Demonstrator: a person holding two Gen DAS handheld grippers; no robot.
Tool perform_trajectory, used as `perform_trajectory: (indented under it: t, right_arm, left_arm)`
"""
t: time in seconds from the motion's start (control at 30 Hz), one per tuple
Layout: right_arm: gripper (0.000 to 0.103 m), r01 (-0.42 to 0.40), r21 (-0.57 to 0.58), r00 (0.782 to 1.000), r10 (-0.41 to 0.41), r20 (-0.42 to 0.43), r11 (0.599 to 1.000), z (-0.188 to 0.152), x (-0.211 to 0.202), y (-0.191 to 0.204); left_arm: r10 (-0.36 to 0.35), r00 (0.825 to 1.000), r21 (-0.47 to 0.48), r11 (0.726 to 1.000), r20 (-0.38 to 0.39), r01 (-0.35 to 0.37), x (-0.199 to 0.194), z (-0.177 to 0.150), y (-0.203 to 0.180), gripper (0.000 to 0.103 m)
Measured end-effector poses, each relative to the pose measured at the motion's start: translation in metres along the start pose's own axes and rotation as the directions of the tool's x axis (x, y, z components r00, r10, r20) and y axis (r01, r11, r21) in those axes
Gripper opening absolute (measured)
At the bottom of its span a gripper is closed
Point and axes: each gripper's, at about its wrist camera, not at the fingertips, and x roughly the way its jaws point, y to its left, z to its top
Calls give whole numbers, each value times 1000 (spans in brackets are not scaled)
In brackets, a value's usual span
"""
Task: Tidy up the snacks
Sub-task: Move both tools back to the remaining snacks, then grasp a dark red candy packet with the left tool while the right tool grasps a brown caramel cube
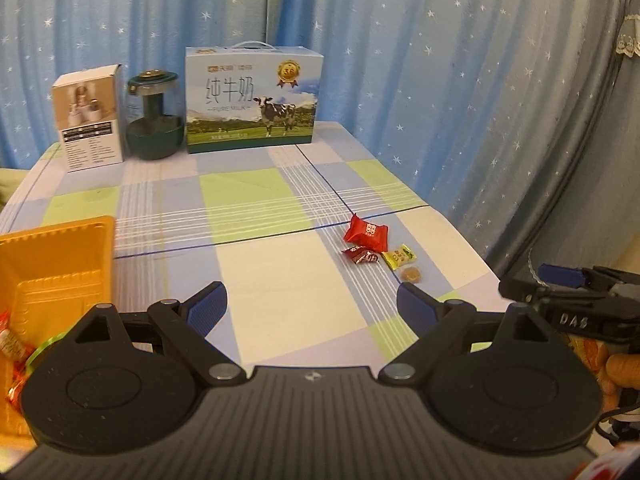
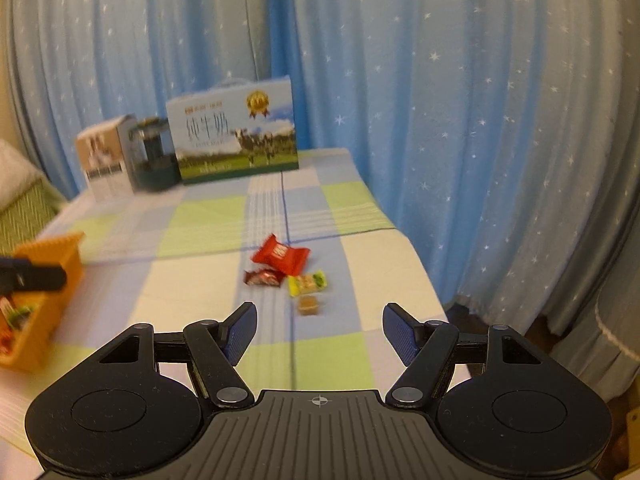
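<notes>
Several snacks lie together on the checked tablecloth (image 1: 280, 280): a red packet (image 1: 367, 233) (image 2: 281, 258), a dark red candy (image 1: 361, 256) (image 2: 262, 277), a yellow packet (image 1: 398, 256) (image 2: 308, 283) and a small brown candy (image 1: 412, 275) (image 2: 309, 305). An orange tray (image 1: 52, 264) (image 2: 48, 280) at the left holds wrapped snacks (image 1: 12, 344). My left gripper (image 1: 312, 308) is open and empty, right of the tray. My right gripper (image 2: 319, 330) is open and empty, just short of the brown candy; it also shows at the right edge of the left wrist view (image 1: 560, 280).
At the table's far end stand a white box (image 1: 90, 118), a dark green jar (image 1: 154, 118) and a milk carton (image 1: 252, 98) (image 2: 236, 140). Blue starred curtains (image 1: 440, 60) hang behind and to the right. The table's right edge (image 2: 416, 256) is close to the snacks.
</notes>
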Motion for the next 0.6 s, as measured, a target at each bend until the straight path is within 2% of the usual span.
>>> perform_trajectory:
  t: [0.17, 0.37, 0.6]
  right_arm:
    - [70, -25, -56, 999, 23, -40, 998, -8, 42, -8]
    - [70, -54, -55, 996, 50, -73, 997, -10, 92, -9]
    - [70, -46, -50, 997, 43, -62, 998, -13, 139, 3]
  left_arm:
    - [-1, 1000, 11, 1000, -23, 1, 35, 5, 0, 91]
    - [10, 998, 35, 999, -55, -9, 82, 4, 1, 91]
    - [29, 996, 42, 999, -82, -26, 122, -1, 6, 91]
